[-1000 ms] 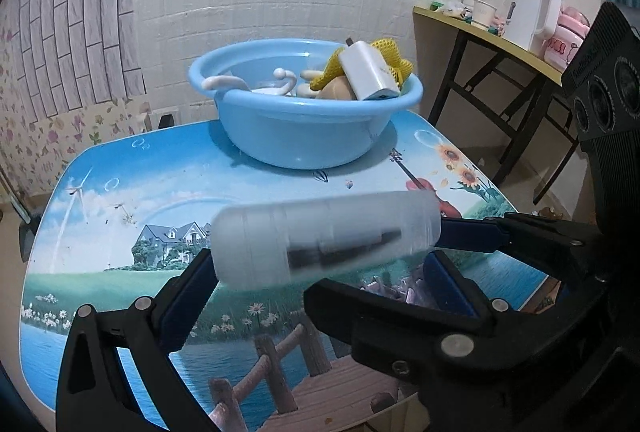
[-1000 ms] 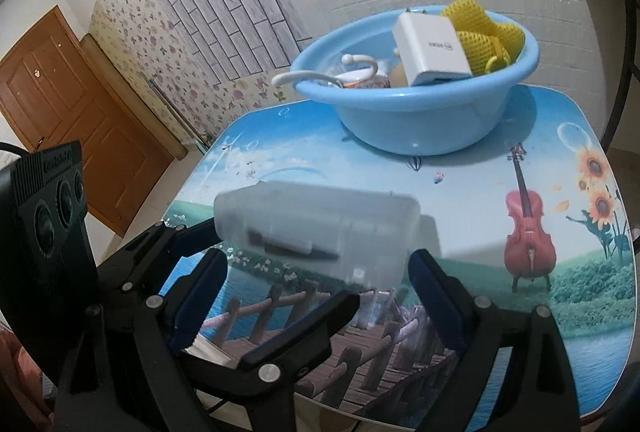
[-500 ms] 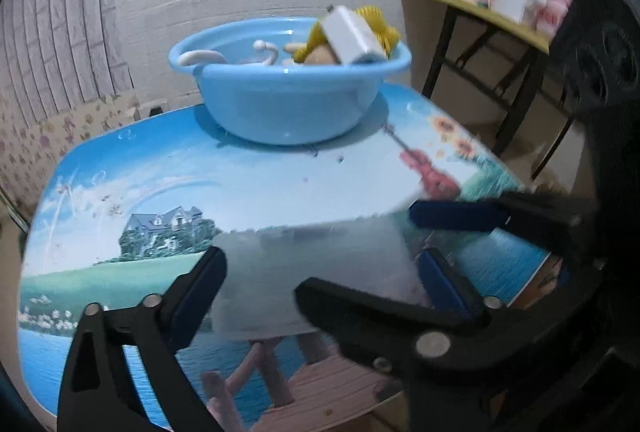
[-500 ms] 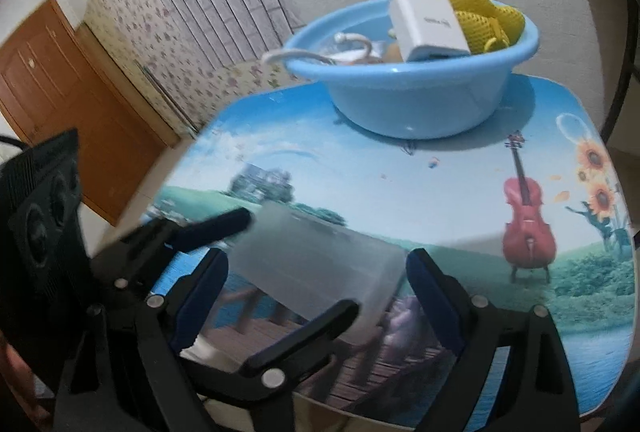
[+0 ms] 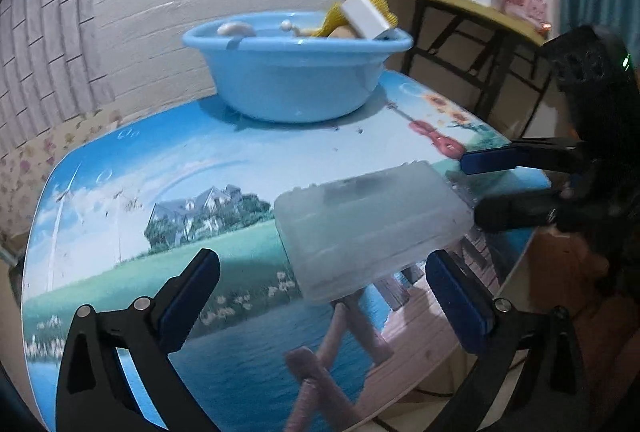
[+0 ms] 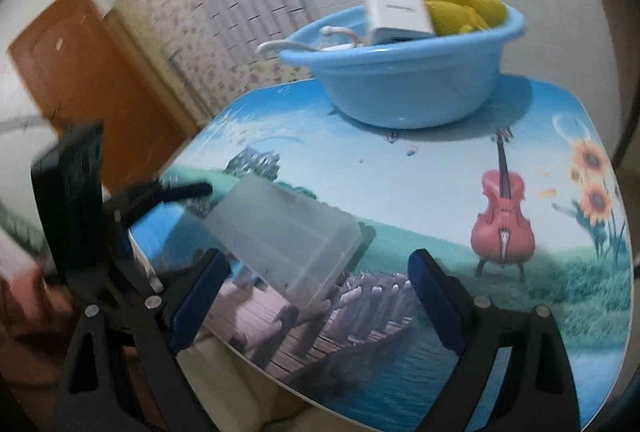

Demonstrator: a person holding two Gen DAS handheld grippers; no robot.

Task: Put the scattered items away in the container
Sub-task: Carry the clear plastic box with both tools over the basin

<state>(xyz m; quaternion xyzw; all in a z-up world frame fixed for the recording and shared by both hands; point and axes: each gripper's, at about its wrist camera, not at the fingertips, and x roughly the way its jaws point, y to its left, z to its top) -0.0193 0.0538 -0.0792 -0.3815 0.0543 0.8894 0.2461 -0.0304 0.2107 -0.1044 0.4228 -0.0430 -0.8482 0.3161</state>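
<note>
A frosted clear plastic case (image 5: 372,220) lies on the printed tabletop near its front edge; it also shows in the right wrist view (image 6: 284,236). My left gripper (image 5: 320,292) is open, its blue pads (image 5: 188,296) set wide on both sides of the case without touching it. My right gripper (image 6: 316,288) is open too, just behind the case. The blue basin (image 5: 296,80) stands at the far side of the table and holds a white box (image 6: 396,12), a yellow mesh item (image 6: 460,4) and white hooks.
The table's front edge (image 6: 360,404) is close under both grippers. A wooden side table (image 5: 460,8) with a white kettle stands at the right by the wall. A brown door (image 6: 80,64) is at the left.
The case was held up between the grippers one second ago. It has come down onto the tabletop, and both grippers have opened and drawn back from it.
</note>
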